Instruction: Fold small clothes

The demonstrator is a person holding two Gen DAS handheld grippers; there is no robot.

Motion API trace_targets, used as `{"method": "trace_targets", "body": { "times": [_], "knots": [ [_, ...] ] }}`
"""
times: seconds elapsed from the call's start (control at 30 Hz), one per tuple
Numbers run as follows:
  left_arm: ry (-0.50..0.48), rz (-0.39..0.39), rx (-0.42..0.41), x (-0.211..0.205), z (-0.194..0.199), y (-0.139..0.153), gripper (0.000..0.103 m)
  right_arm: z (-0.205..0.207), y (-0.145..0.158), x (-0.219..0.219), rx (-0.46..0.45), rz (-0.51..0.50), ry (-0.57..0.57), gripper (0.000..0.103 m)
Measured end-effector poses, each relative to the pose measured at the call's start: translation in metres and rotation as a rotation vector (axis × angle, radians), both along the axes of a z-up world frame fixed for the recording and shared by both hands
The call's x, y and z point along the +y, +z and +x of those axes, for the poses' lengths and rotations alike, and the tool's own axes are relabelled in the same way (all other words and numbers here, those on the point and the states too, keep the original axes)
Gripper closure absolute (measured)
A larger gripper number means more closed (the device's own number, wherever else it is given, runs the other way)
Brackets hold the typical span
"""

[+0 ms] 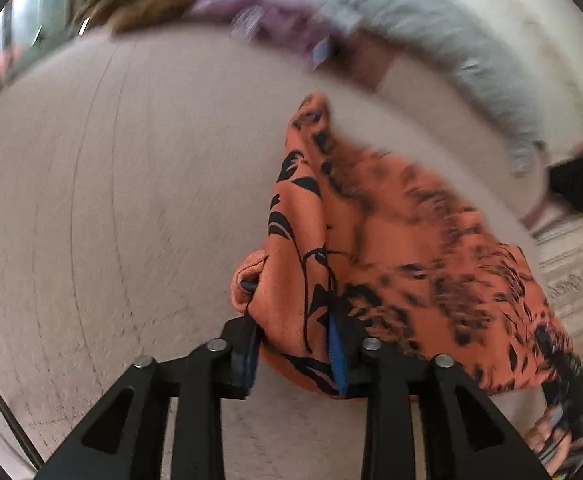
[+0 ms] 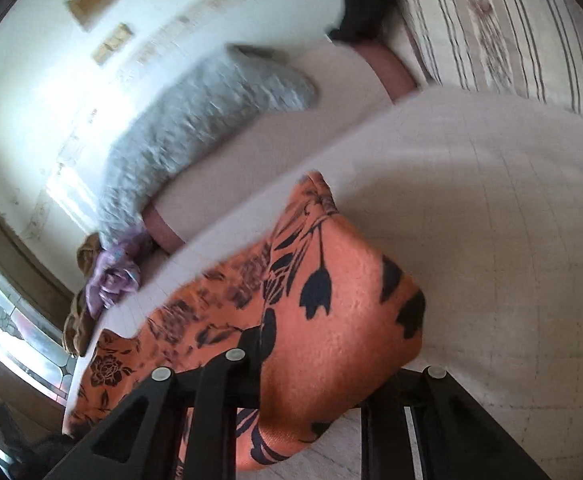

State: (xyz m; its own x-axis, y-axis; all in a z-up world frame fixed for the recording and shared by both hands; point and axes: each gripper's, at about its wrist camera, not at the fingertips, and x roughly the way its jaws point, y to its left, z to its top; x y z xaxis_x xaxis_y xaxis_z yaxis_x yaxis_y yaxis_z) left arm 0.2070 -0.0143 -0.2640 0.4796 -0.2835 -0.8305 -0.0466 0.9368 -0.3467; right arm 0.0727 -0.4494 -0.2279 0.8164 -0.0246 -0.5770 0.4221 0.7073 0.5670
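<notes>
Left wrist view: the left gripper (image 1: 293, 344) has its fingers closed on a bunched fold of the orange cloth (image 1: 391, 248), which hangs above the bed (image 1: 111, 200). The fold is thick, so it could slip out.

Right wrist view: the right gripper (image 2: 323, 380) holds the cloth's other edge; how far its fingers are closed cannot be told. Uneven pulling could skew the fold near the grey pillow (image 2: 195, 120).

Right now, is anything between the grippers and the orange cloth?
No. The orange cloth already sits between the fingers of the left gripper and the right gripper; nothing visible lies between.
</notes>
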Motion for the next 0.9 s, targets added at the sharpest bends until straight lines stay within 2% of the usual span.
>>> {"method": "trace_targets", "body": {
  "times": [0.07,0.1,0.17,0.2,0.27,0.3,0.37,0.5,0.7,0.8,0.9],
  "knots": [
    [0.031,-0.079,0.026,0.011,0.005,-0.004,0.063,0.010,-0.024,-0.006,0.102,0.058,0.008,0.079],
    [0.025,-0.077,0.022,0.012,0.005,0.000,0.062,0.012,-0.032,-0.009,0.140,0.082,-0.001,0.079],
    [0.028,-0.008,-0.022,0.016,0.003,0.010,0.049,0.010,-0.043,-0.017,0.149,0.171,-0.011,0.078],
    [0.054,0.035,-0.052,0.020,0.002,0.017,0.047,0.007,-0.041,-0.021,0.127,0.193,-0.011,0.078],
    [0.108,0.108,-0.111,0.031,-0.003,0.031,0.046,0.003,-0.031,-0.019,0.092,0.152,0.005,0.078],
    [0.143,0.175,-0.140,0.036,-0.004,0.038,0.045,0.002,-0.020,-0.012,0.090,0.086,0.019,0.080],
    [0.168,0.247,-0.139,0.043,0.003,0.038,0.045,0.000,-0.004,0.001,0.076,0.014,0.031,0.081],
    [0.208,0.178,-0.078,0.059,0.013,0.029,0.045,-0.004,0.030,0.025,0.013,-0.024,0.066,0.082],
    [0.241,0.192,-0.073,0.071,0.015,0.030,0.045,0.007,0.090,0.094,-0.106,-0.002,0.191,0.082],
    [0.271,0.210,-0.075,0.078,0.018,0.028,0.045,0.026,0.104,0.140,-0.112,-0.004,0.258,0.082],
    [0.301,0.204,-0.066,0.087,0.023,0.026,0.045,0.047,0.101,0.183,-0.095,0.002,0.321,0.082]
  ]
}}
